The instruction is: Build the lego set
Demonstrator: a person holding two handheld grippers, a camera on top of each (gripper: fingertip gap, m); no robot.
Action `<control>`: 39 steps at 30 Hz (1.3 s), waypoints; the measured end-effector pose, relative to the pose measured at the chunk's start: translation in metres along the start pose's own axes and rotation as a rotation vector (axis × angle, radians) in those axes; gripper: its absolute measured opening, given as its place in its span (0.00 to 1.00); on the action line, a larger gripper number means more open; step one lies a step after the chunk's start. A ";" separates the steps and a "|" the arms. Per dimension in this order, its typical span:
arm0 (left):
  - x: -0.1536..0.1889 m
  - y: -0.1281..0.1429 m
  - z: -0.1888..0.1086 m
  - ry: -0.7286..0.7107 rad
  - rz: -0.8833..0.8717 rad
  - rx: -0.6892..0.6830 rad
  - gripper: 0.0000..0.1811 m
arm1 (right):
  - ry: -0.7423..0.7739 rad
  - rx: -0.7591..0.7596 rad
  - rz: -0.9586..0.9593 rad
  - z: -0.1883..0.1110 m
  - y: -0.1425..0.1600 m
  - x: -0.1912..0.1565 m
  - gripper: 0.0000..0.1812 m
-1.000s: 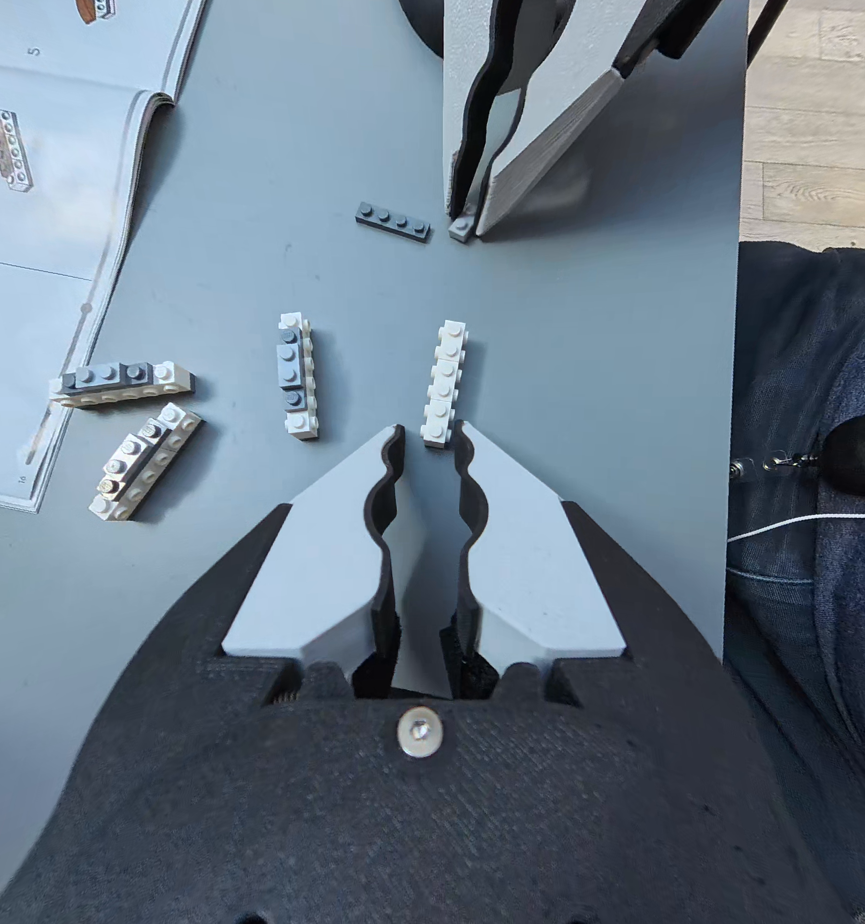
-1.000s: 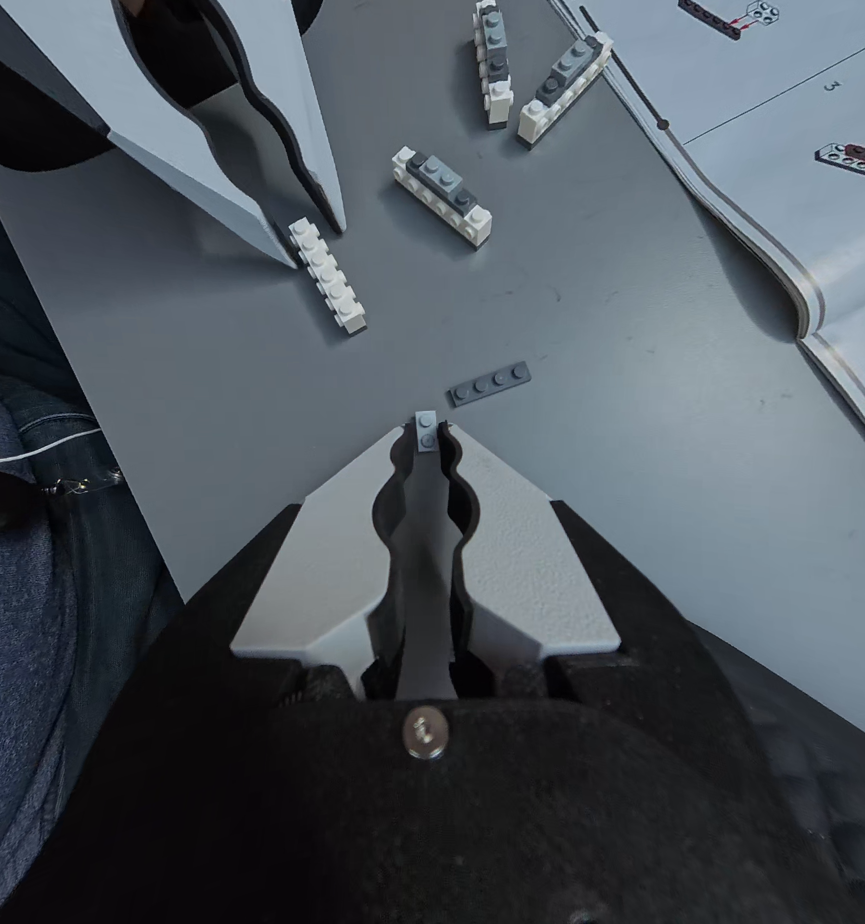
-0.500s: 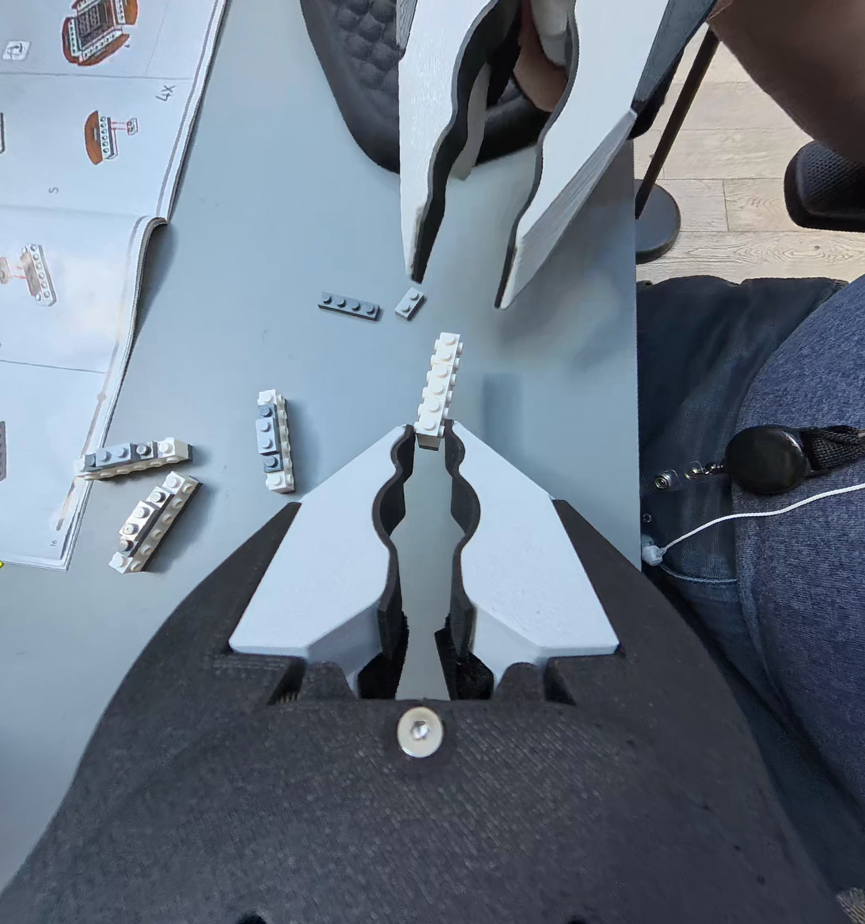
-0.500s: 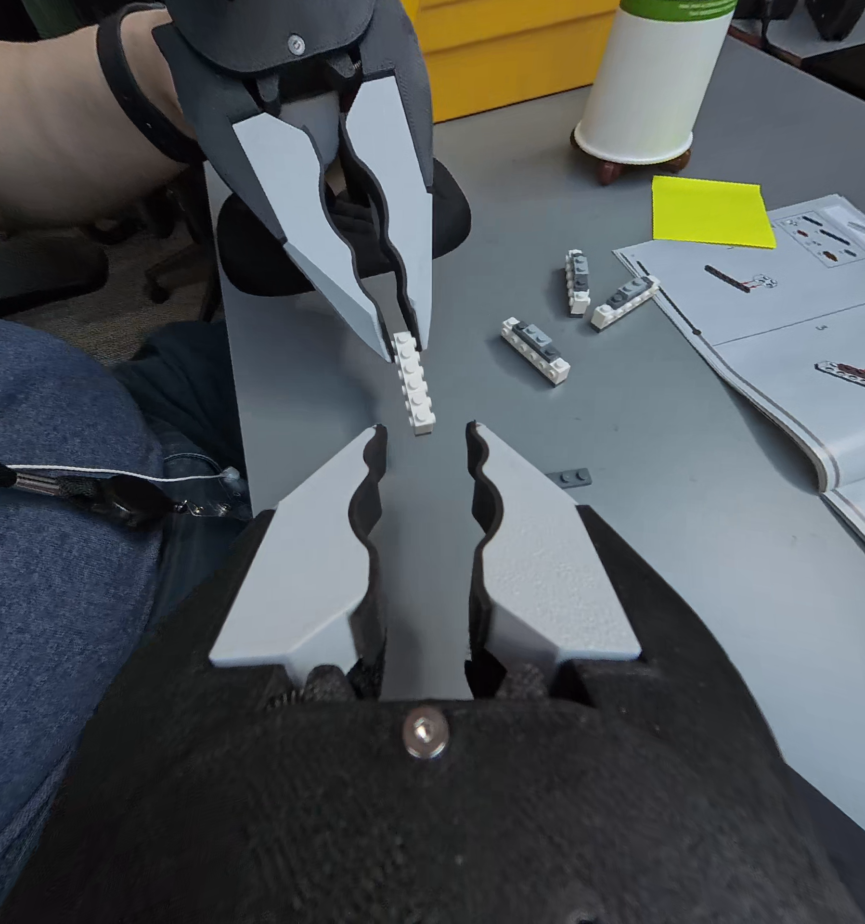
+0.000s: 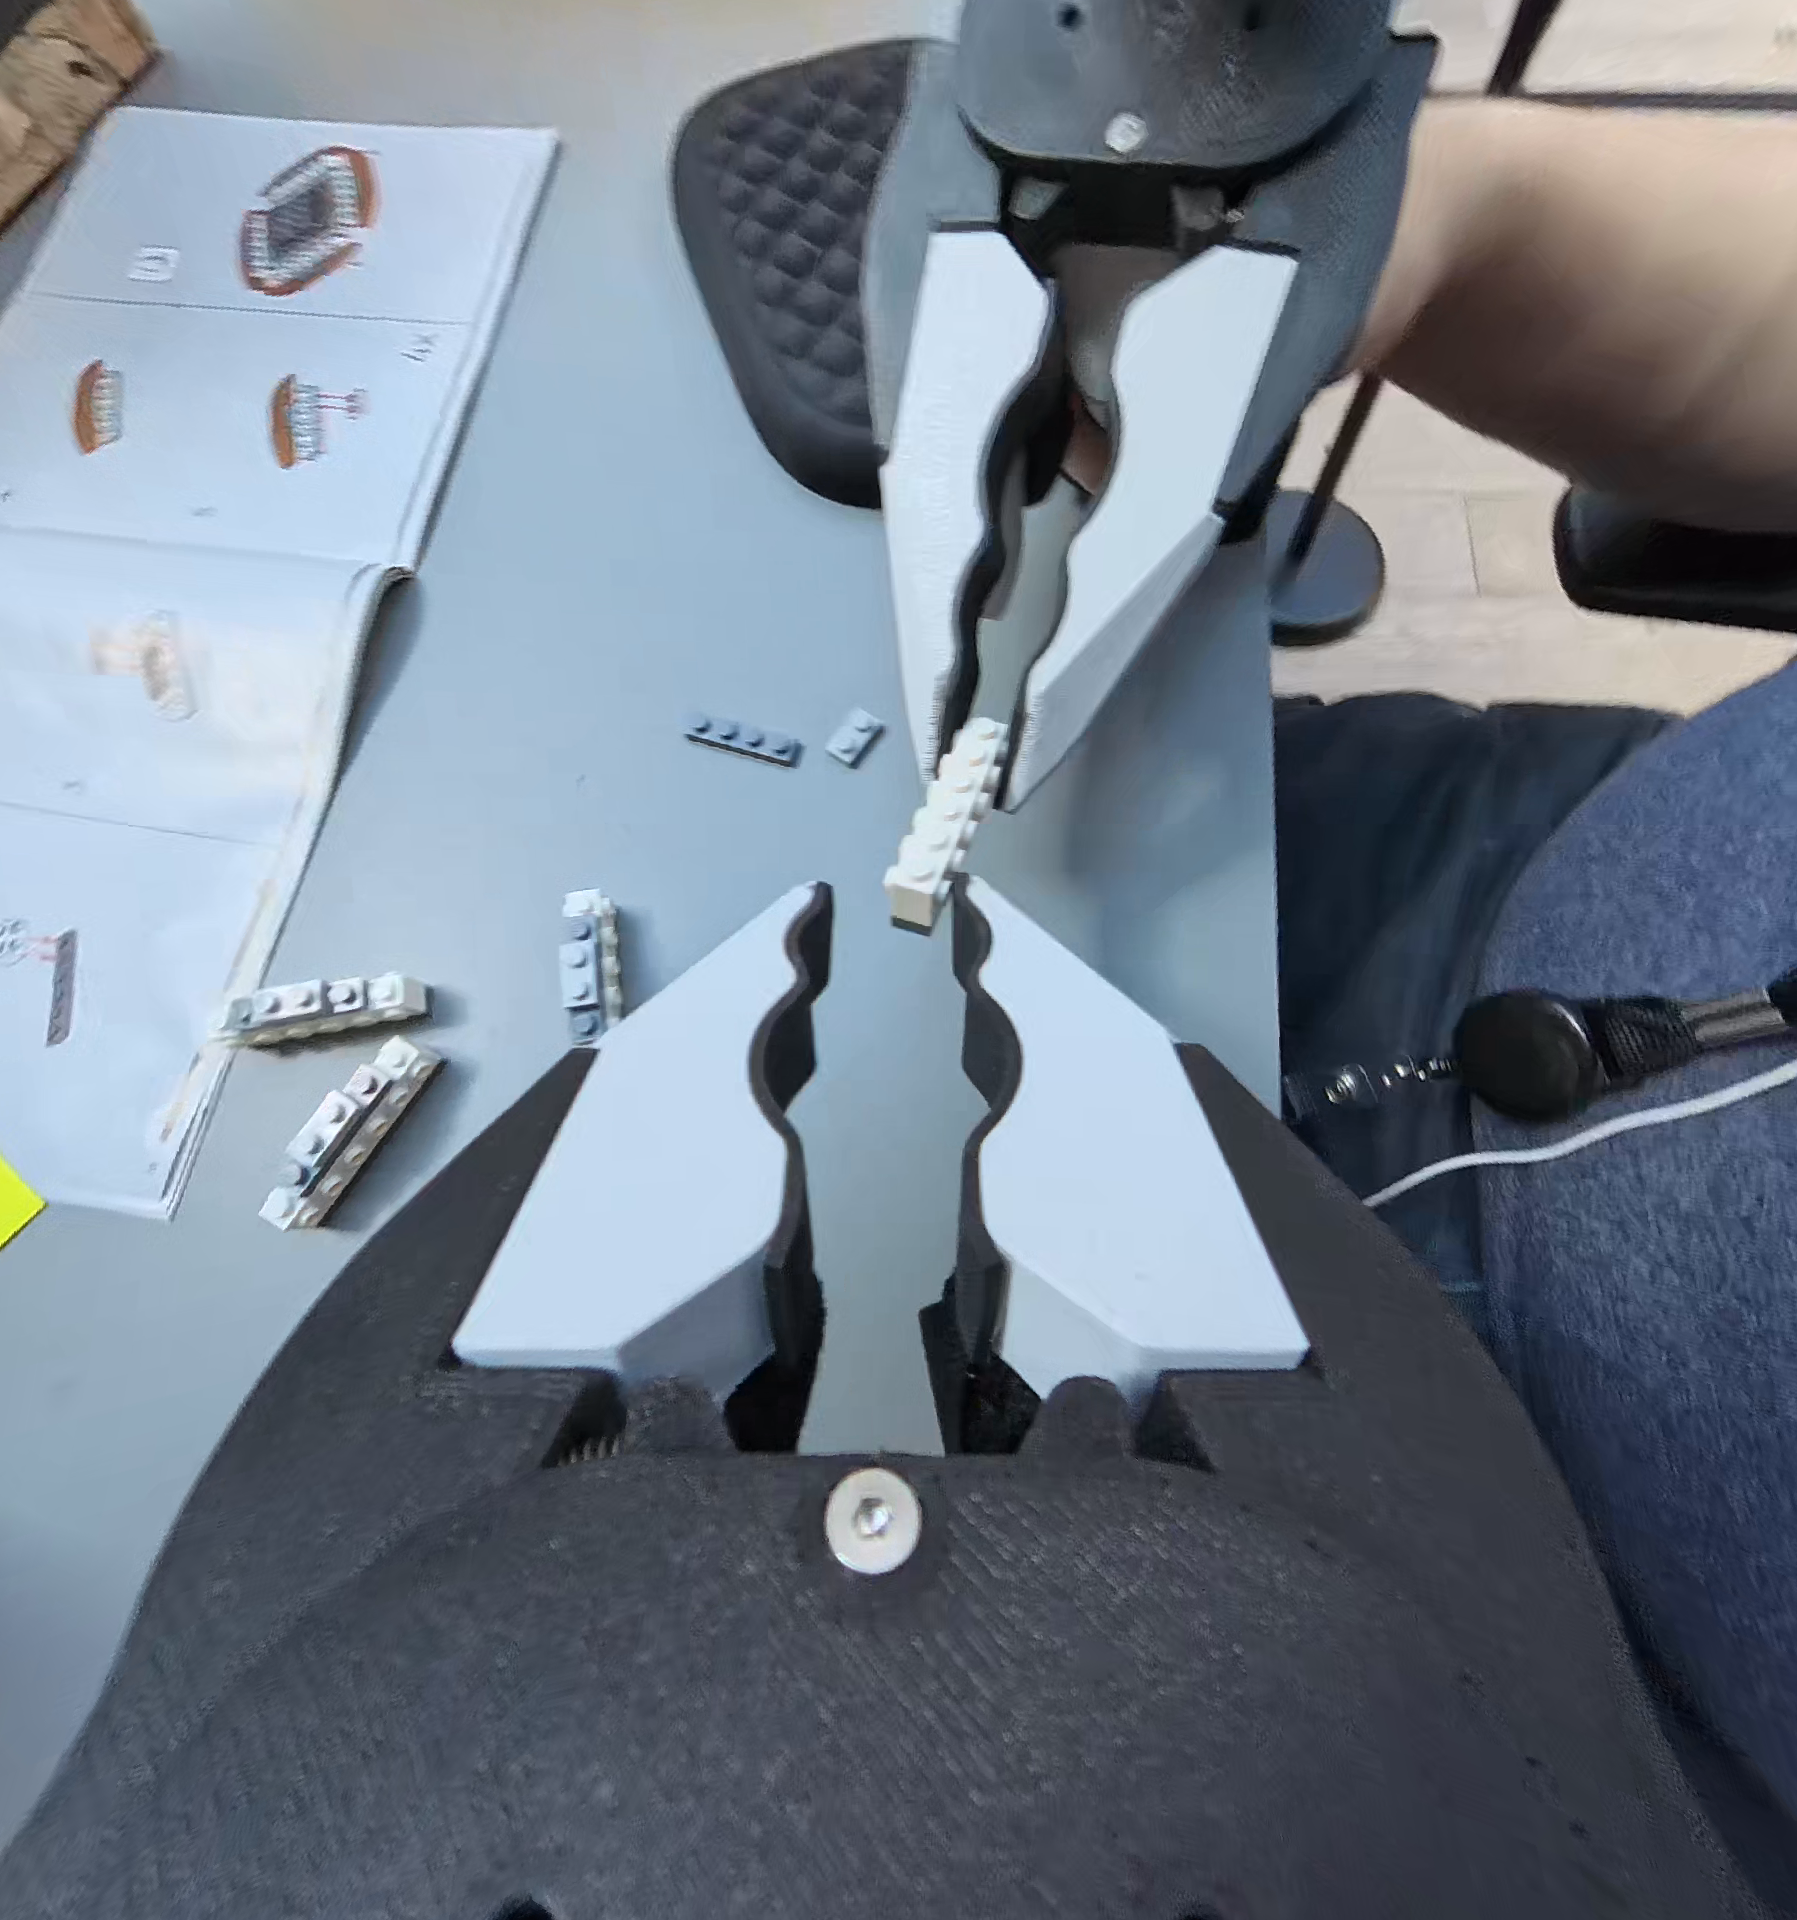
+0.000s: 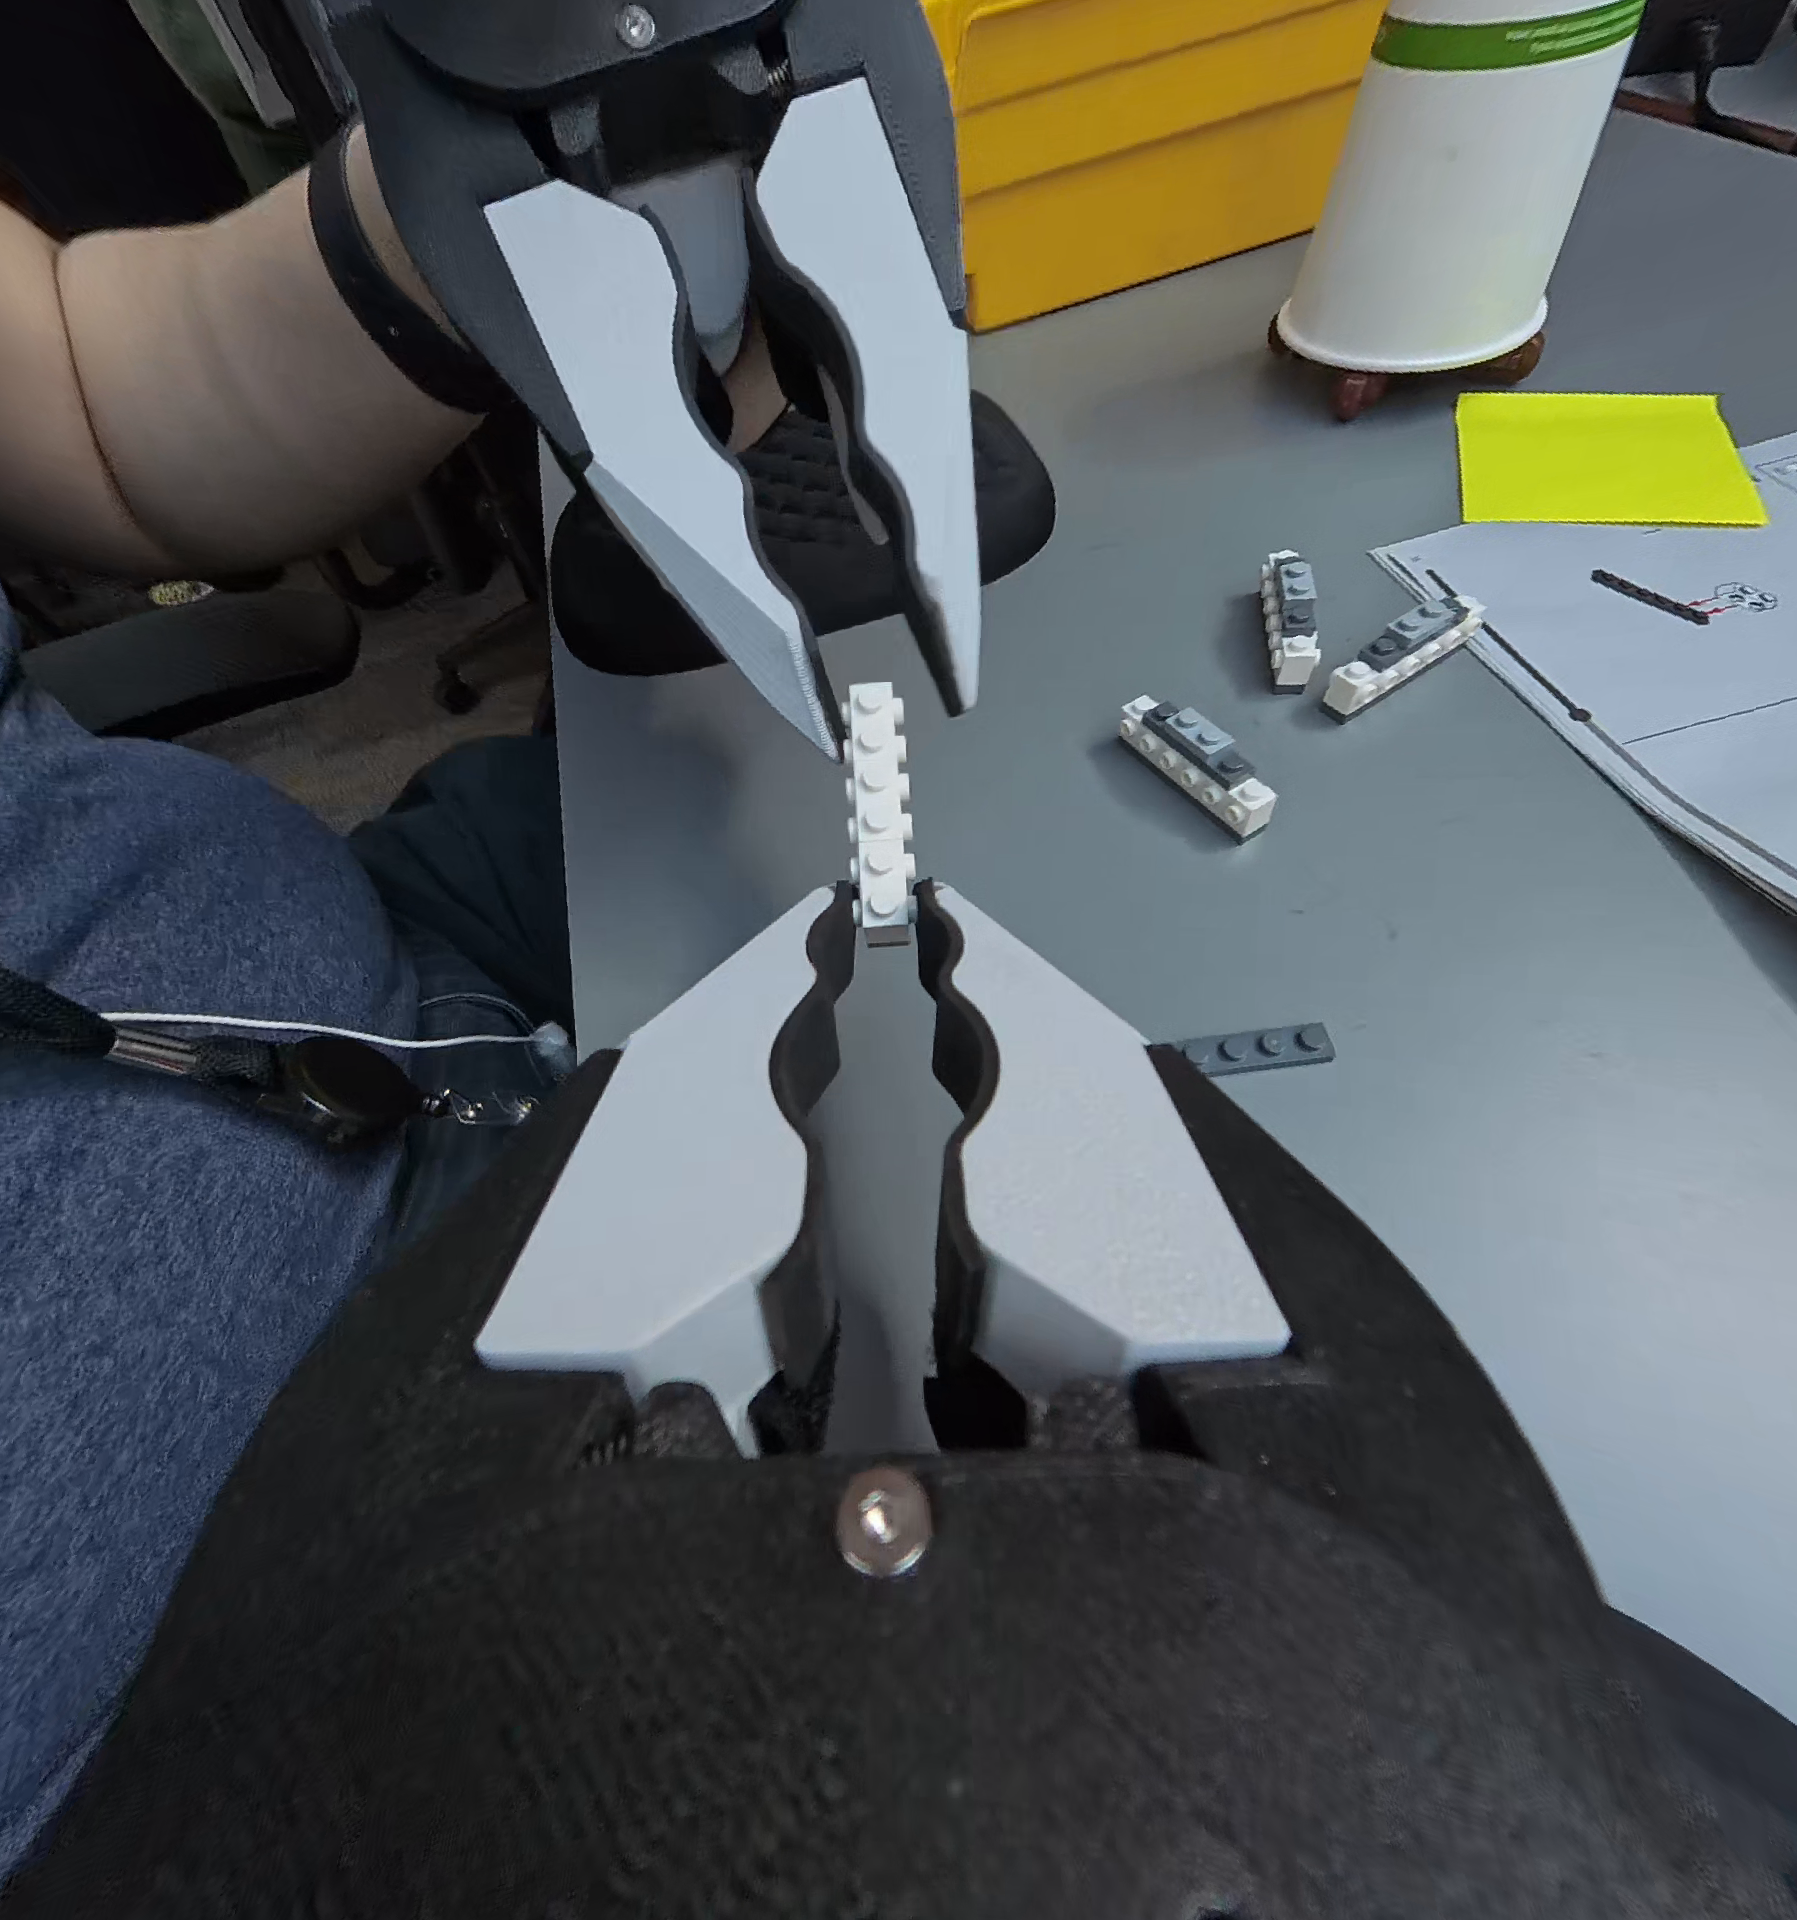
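Note:
A white strip of stacked lego bricks (image 6: pixel 878 821) hangs in the air above the grey table (image 6: pixel 1081 935). My right gripper (image 6: pixel 878 904) is shut on one end of it. My left gripper (image 5: pixel 894 899) is open, its fingertips either side of the strip's other end (image 5: pixel 920 899), and it also shows in the right wrist view (image 6: pixel 889 727). The right gripper also shows in the left wrist view (image 5: pixel 977 764). A dark grey four-stud plate (image 5: pixel 743 740) and a small light grey two-stud plate (image 5: pixel 854 738) lie on the table beyond.
Three white-and-grey brick assemblies (image 6: pixel 1197 764) (image 6: pixel 1291 634) (image 6: pixel 1403 655) lie near the open instruction booklet (image 6: pixel 1704 707). A yellow sticky note (image 6: pixel 1600 457), a white cylinder (image 6: pixel 1455 177) and yellow bins (image 6: pixel 1133 135) stand farther off. The table edge (image 5: pixel 1273 831) borders the person's lap.
The left gripper picked the white strip off the table and lifted it. The right gripper let go of the small grey plate, then shut on the strip. The left gripper has opened.

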State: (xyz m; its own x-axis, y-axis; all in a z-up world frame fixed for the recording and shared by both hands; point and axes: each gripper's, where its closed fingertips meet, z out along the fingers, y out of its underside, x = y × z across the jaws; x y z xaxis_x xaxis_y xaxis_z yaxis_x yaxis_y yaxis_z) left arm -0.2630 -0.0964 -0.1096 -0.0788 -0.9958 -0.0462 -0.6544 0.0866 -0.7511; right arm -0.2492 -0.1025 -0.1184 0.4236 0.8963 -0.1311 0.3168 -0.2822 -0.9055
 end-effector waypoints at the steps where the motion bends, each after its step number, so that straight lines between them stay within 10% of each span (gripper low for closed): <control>1: -0.009 -0.003 -0.002 -0.032 -0.056 0.038 0.22 | 0.004 0.038 0.032 -0.002 -0.006 0.002 0.06; 7: -0.002 -0.043 -0.029 0.308 -0.583 0.507 0.23 | -0.117 0.447 0.253 -0.014 -0.060 -0.003 0.05; 12: -0.010 -0.061 -0.054 0.425 -0.698 0.830 0.13 | -0.152 0.574 0.292 -0.018 -0.075 -0.004 0.05; 25: -0.012 -0.061 -0.042 0.272 -0.578 0.854 0.03 | -0.190 0.608 0.356 -0.013 -0.073 -0.003 0.05; 32: -0.034 -0.043 -0.057 0.135 -0.635 0.792 0.03 | 0.341 0.086 0.372 -0.059 -0.026 0.085 0.08; 39: -0.036 -0.036 -0.067 0.033 -0.627 0.689 0.03 | 0.496 -0.340 0.417 -0.007 0.030 0.078 0.12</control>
State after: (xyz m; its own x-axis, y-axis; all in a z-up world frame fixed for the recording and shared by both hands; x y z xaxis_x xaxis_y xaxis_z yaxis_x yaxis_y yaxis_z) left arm -0.2870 -0.0621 -0.0371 0.1096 -0.8524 0.5113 0.0053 -0.5139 -0.8578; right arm -0.2006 -0.0430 -0.1531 0.8754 0.4536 -0.1672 0.2567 -0.7292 -0.6343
